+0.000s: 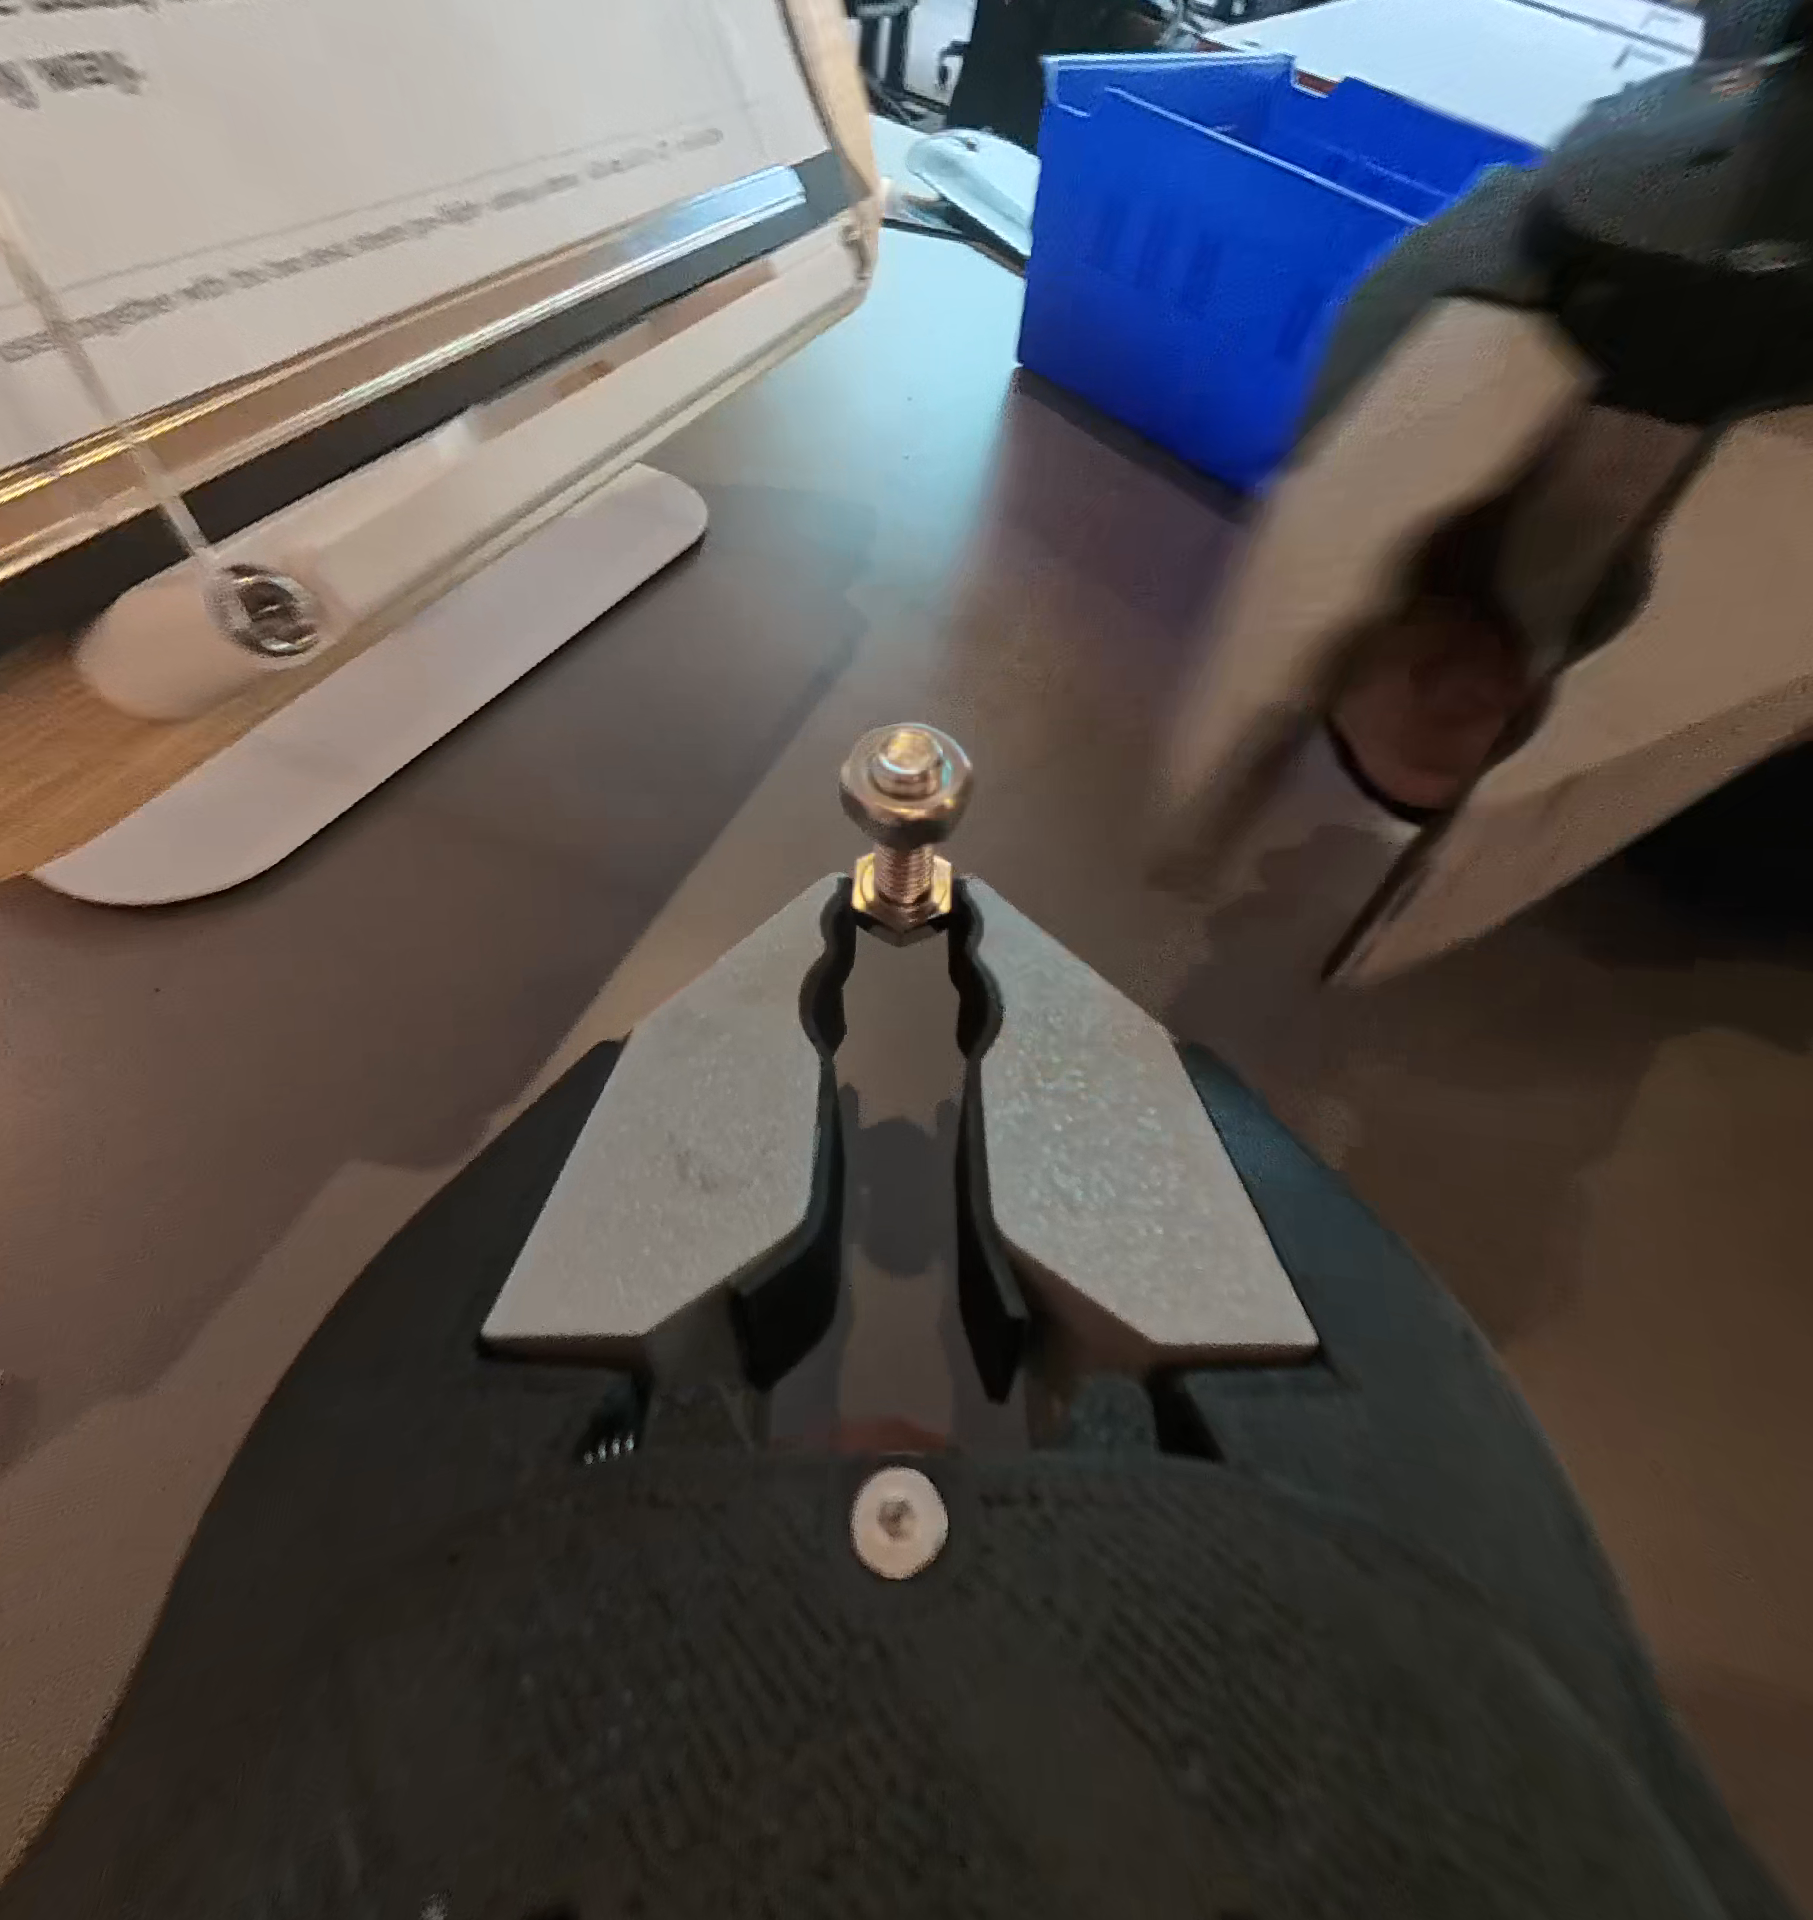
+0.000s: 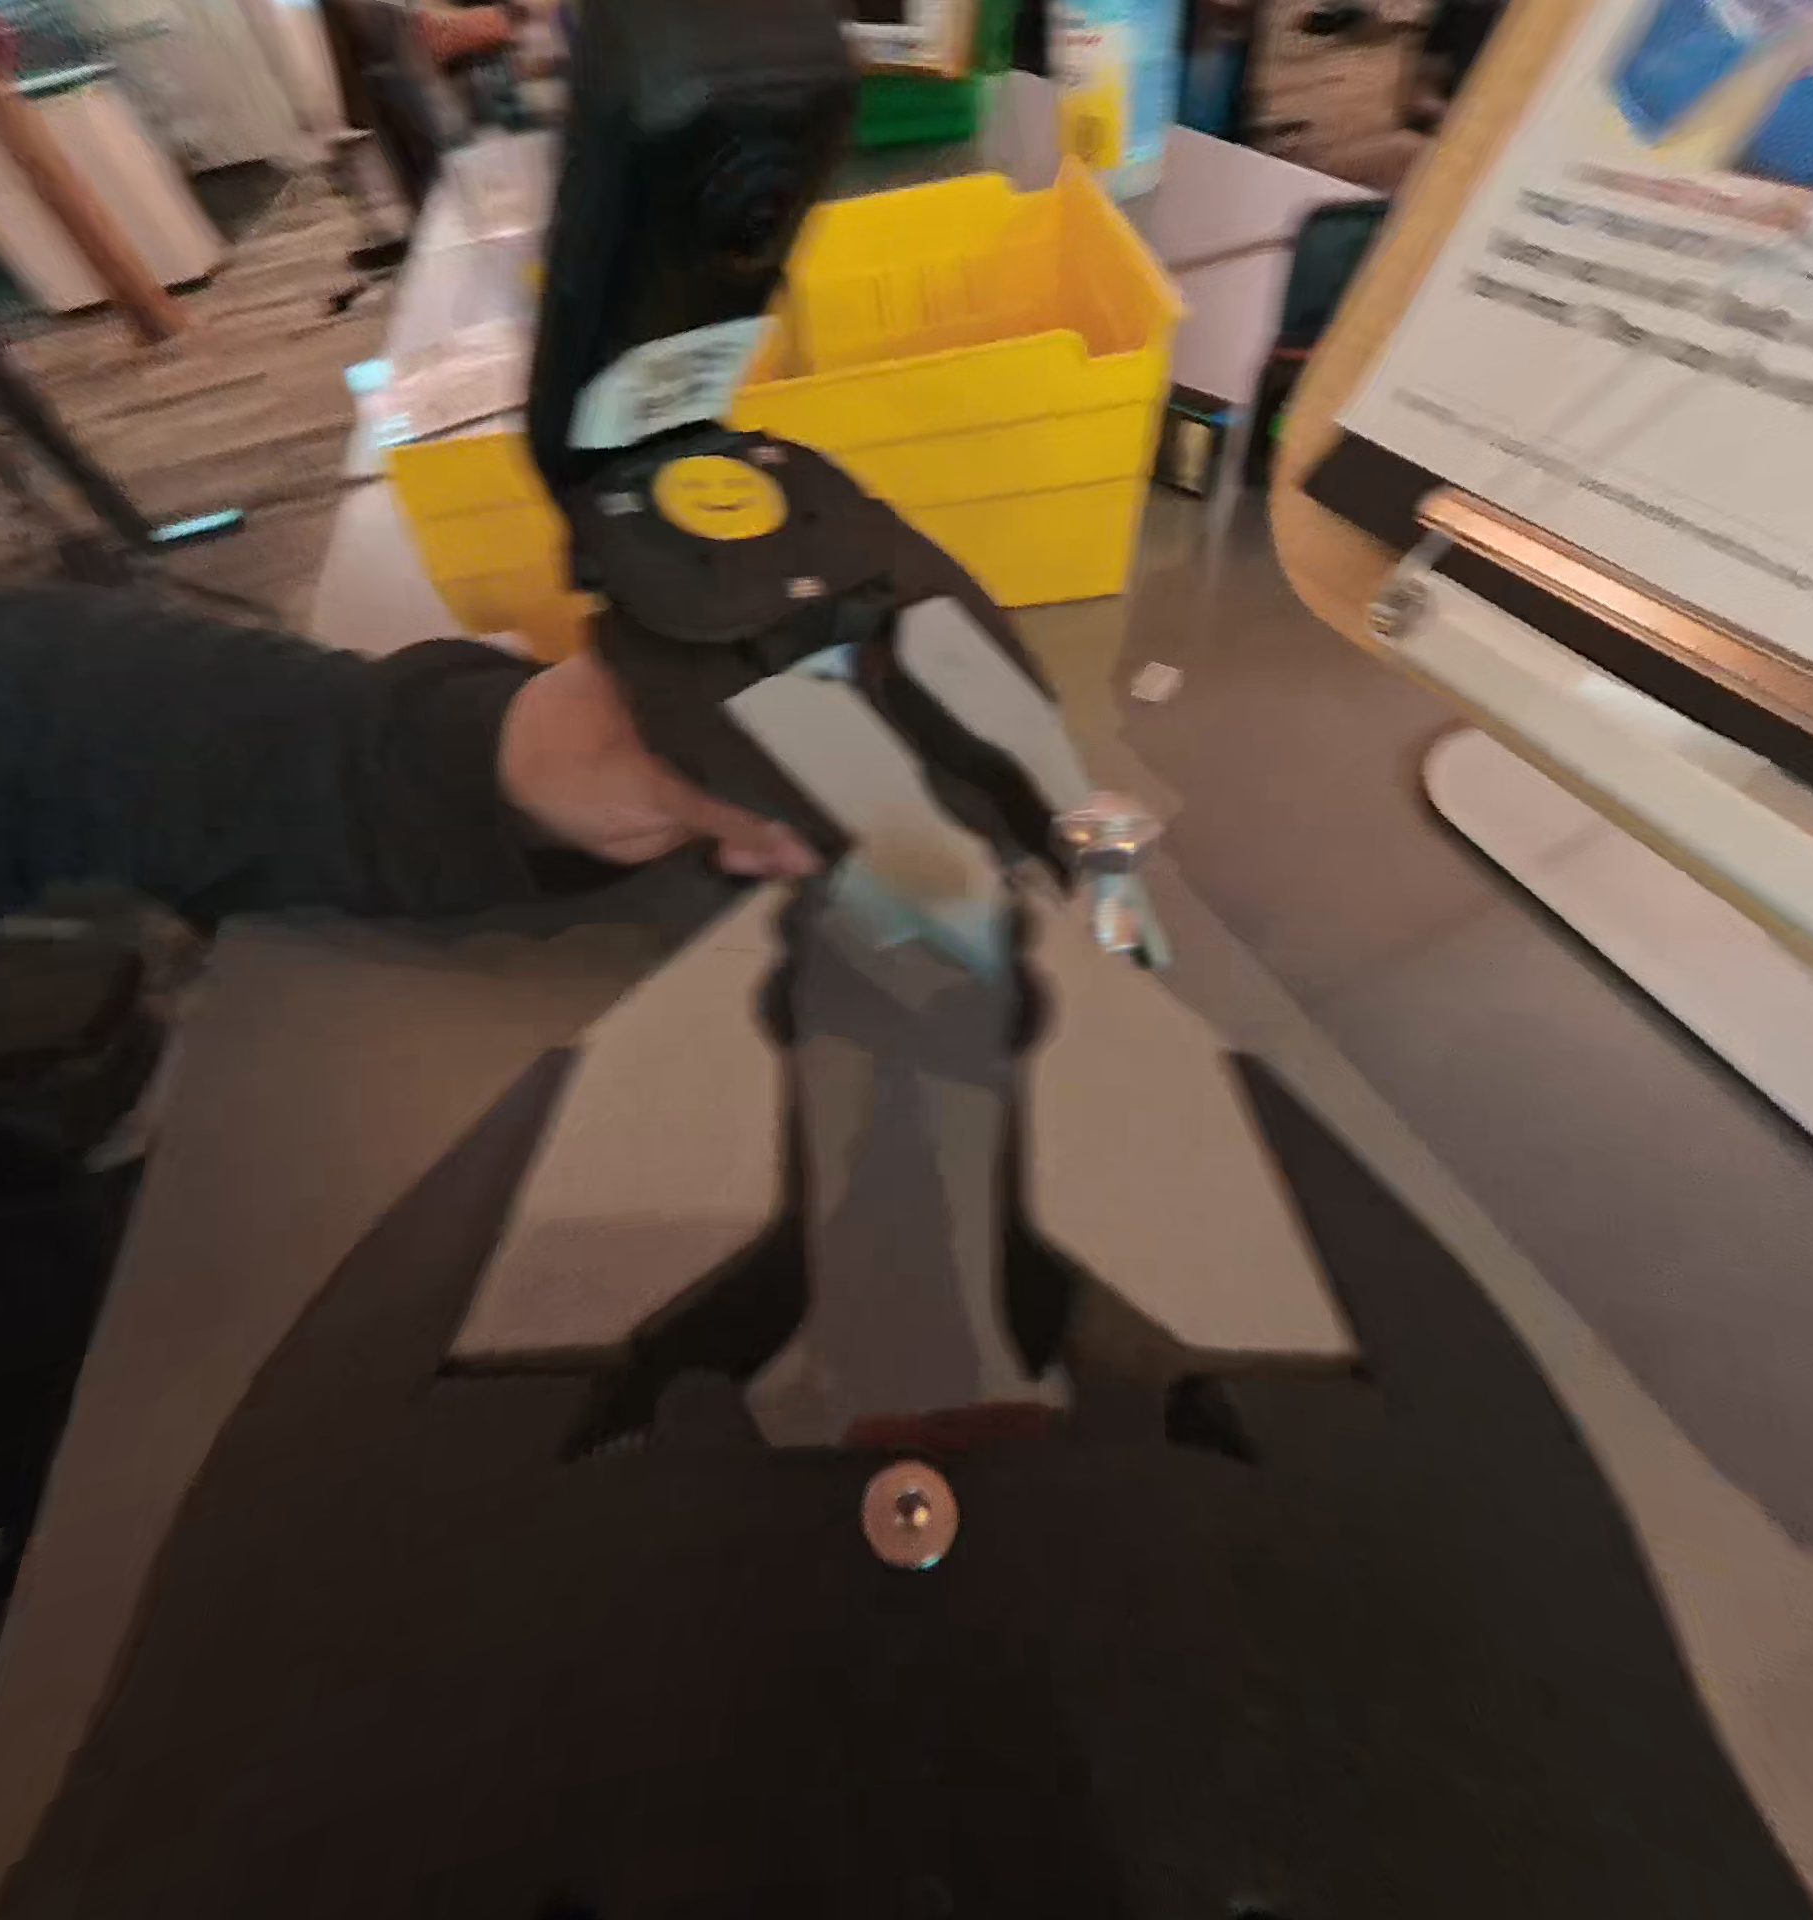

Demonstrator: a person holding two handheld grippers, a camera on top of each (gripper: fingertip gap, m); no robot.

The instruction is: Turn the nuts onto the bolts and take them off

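In the left wrist view my left gripper (image 1: pixel 899 902) is shut on the hex end of a small metal bolt (image 1: pixel 897 862). The threaded shaft points forward, away from the camera, with a hex nut (image 1: pixel 907 784) on its far end. My right gripper (image 1: pixel 1260 914) hangs blurred to the right of the bolt, apart from it. In the right wrist view my right gripper (image 2: pixel 902 925) is open and empty. Just ahead of it a hand holds the left gripper (image 2: pixel 1053 847) with the bolt (image 2: pixel 1115 883). The bolt lies slightly right of my right fingertips, blurred.
A dark table (image 1: pixel 258 1039) lies under both grippers. A blue bin (image 1: pixel 1172 312) stands at the back right. A yellow bin (image 2: pixel 985 416) stands behind the left gripper. A printed sign in a clear stand on a white base (image 1: pixel 362 260) is at the left and also shows in the right wrist view (image 2: pixel 1608 416). Tip to tip, the grippers are about 6 cm apart.
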